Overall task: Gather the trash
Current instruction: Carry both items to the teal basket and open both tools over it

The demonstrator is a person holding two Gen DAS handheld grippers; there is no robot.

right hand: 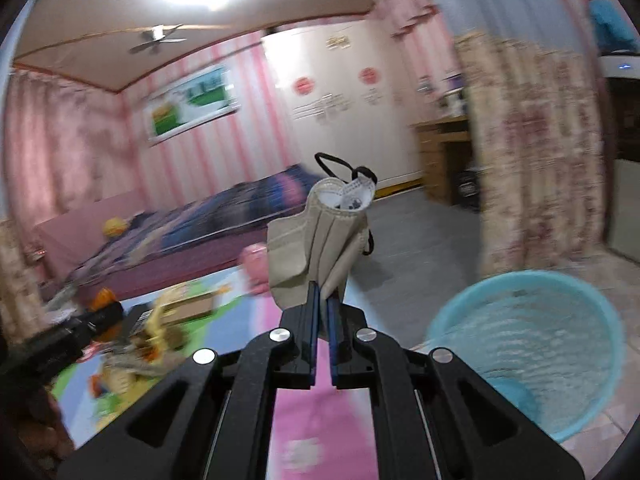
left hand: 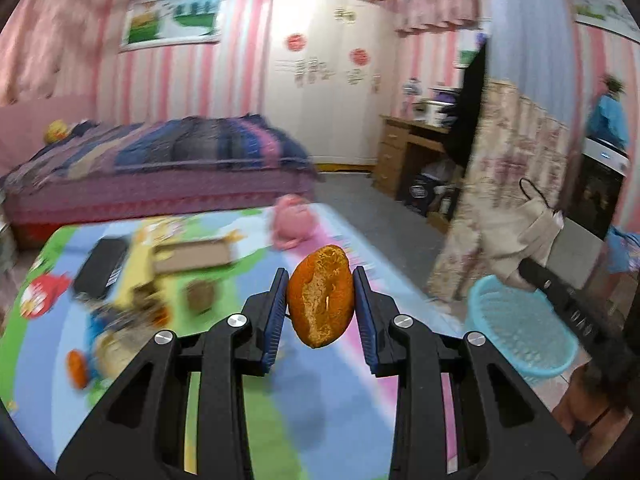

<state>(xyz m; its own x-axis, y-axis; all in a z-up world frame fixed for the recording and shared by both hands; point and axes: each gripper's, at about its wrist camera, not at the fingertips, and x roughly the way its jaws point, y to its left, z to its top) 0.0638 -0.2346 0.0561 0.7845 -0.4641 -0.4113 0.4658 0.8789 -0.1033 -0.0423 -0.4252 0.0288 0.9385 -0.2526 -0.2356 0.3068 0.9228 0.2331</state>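
Observation:
My left gripper [left hand: 320,300] is shut on an orange peel [left hand: 320,296], held up above the colourful play mat [left hand: 248,408]. My right gripper [right hand: 323,300] is shut on a beige face mask [right hand: 320,244] with black ear loops; the same mask [left hand: 520,236] shows at the right of the left wrist view, above the light blue mesh basket [left hand: 520,332]. That basket [right hand: 532,356] stands on the floor at the lower right of the right wrist view, beside the mat. More scraps, among them an orange piece [left hand: 76,368] and a cardboard piece [left hand: 192,256], lie on the mat's left part.
A pink plush toy [left hand: 292,222] sits at the mat's far edge. A bed [left hand: 160,168] runs along the back left, a white wardrobe [left hand: 332,92] behind it. A floral curtain [left hand: 508,184] hangs at right, with a wooden desk [left hand: 408,152] beyond. A black flat item [left hand: 102,264] lies on the mat.

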